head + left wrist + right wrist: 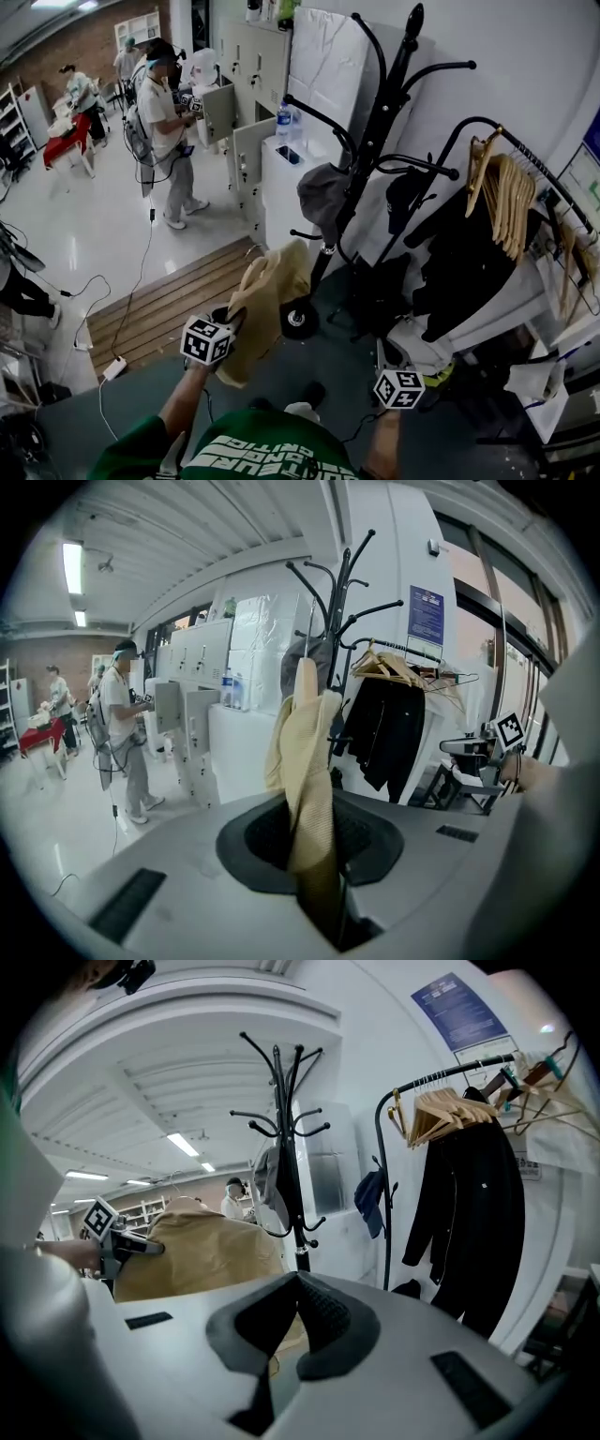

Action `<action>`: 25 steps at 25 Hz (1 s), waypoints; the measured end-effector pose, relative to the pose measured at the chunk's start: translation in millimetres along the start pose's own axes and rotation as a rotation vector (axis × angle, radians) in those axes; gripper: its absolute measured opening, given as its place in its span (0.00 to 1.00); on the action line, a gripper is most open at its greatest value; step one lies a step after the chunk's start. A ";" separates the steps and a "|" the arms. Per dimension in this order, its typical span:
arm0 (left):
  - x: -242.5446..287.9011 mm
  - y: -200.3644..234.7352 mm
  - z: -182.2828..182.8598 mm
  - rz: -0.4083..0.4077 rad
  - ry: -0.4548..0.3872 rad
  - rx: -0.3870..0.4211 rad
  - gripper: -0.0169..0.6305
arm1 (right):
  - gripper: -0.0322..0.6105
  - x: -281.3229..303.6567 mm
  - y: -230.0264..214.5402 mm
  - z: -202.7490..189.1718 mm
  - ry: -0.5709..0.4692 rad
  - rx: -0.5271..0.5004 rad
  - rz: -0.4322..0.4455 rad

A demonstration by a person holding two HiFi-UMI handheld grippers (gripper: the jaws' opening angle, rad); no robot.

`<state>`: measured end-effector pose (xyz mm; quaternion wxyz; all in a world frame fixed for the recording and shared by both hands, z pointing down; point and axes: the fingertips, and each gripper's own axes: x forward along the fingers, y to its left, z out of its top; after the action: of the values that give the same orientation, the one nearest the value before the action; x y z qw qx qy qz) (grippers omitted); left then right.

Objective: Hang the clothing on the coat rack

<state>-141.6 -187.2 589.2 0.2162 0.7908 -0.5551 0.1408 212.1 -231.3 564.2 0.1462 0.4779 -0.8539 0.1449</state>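
- Holding tan garment [267,291] in our left gripper [317,883], jaws clamped, long axis along them.
- Our right gripper [295,1321]: jaws together, empty.
- Coat rack [375,141] just right; clothes rail [525,155] farther right.

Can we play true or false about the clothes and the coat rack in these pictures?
1. The left gripper holds a tan piece of clothing. True.
2. The tan clothing already hangs on the coat rack. False: it is in the gripper, not on any hook.
3. A black coat hangs below the wooden hangers. True.
4. The coat rack is white. False: it is black.
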 end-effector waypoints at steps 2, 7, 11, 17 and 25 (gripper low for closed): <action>5.8 -0.9 0.7 0.014 0.002 -0.007 0.11 | 0.06 9.4 -8.6 4.5 0.005 -0.008 0.016; 17.4 -3.0 0.9 0.041 0.000 -0.026 0.11 | 0.06 32.7 -24.9 9.4 0.027 -0.023 0.054; 23.8 -3.6 -1.4 0.071 0.001 -0.041 0.11 | 0.06 55.3 -33.1 14.5 0.046 -0.043 0.100; 34.4 -6.6 -8.0 0.111 0.012 -0.066 0.11 | 0.06 83.9 -41.4 18.5 0.073 -0.078 0.159; 41.7 -16.6 -19.1 0.164 0.027 -0.089 0.11 | 0.06 108.3 -54.4 20.0 0.096 -0.108 0.236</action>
<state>-111.3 -206.9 622.0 0.2466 0.7303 -0.6206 0.1440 202.4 -350.2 593.7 0.1944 0.3579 -0.9029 0.1376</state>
